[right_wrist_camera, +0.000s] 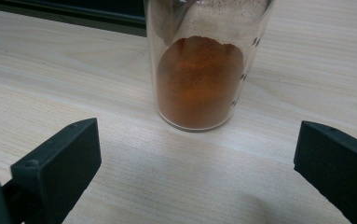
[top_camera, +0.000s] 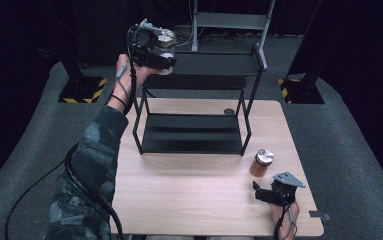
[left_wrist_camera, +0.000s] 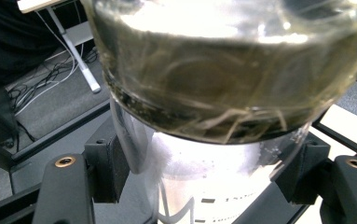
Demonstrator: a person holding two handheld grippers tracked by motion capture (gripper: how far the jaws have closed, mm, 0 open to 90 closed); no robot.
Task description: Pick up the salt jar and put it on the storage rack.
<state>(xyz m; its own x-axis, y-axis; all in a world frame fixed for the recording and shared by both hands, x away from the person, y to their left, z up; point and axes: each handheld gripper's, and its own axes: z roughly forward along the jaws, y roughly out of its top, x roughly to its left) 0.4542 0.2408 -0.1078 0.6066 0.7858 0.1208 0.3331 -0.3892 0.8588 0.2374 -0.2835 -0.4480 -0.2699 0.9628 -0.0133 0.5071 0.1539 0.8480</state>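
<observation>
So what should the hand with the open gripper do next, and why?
Probably ease the right gripper forward toward the jar of orange powder. Its jaws stand wide open and the jar stands upright on the table just ahead of them, not yet between them. The left gripper is already clamped on a clear jar up by the black rack.

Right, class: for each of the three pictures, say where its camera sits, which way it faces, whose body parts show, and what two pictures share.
High view: above the person's side, facing forward and down on the pale wooden table; both forearms show.
Left gripper view: rides the left claw, shut on a clear glass jar.
Right gripper view: rides the open right claw, facing the orange-powder glass jar.
Shared: that orange-powder glass jar also shows in the high view.
</observation>
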